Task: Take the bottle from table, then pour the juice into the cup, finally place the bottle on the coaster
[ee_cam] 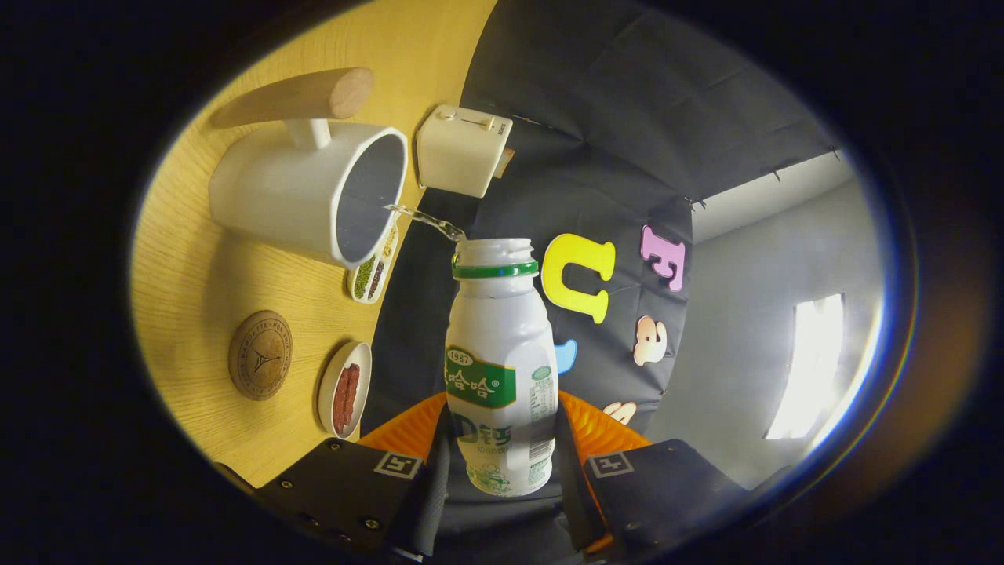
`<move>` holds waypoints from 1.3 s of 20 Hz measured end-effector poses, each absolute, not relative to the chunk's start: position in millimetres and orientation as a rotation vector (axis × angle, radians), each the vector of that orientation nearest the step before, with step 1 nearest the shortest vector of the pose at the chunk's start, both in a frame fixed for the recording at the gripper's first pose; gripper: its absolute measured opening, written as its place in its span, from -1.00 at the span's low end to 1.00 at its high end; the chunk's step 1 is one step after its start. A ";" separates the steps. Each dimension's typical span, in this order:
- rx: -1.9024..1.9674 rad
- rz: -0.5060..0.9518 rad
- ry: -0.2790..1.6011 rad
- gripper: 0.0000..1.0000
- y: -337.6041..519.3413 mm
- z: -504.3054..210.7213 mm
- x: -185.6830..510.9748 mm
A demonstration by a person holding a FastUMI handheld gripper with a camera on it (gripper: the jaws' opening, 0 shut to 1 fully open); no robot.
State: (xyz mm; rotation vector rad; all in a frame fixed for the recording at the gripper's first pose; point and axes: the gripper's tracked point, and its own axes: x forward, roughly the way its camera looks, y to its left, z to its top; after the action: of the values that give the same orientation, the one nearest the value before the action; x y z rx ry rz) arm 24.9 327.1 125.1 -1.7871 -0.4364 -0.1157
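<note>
My gripper (502, 439) is shut on a white plastic bottle (500, 345) with a green neck ring and green label, held between both fingers with its open mouth pointing away from me. The whole view is rolled sideways, so the bottle is tipped toward the white cup (310, 192). A thin clear stream (427, 220) runs from the bottle's mouth into the cup's open rim. The cup stands on the wooden table (196, 275) and has a wooden handle (302, 96). A round brown coaster (260, 355) lies on the table near the cup, beside my fingers.
A cream box-shaped appliance (463, 149) stands beyond the cup by the black cloth wall. A small dish with red pieces (345, 388) lies next to the coaster, and a narrow tray with green and dark bits (372, 275) sits under the cup's rim.
</note>
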 end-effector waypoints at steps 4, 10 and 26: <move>-1.800 -0.118 -0.446 0.25 328.1 126.3 24.7; -1.825 -0.121 -0.470 0.25 329.8 128.4 24.1; -1.886 -0.136 -0.507 0.24 333.8 136.0 22.9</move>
State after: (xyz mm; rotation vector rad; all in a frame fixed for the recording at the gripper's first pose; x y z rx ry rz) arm 22.9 333.8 136.0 -1.8859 -0.5067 -0.1358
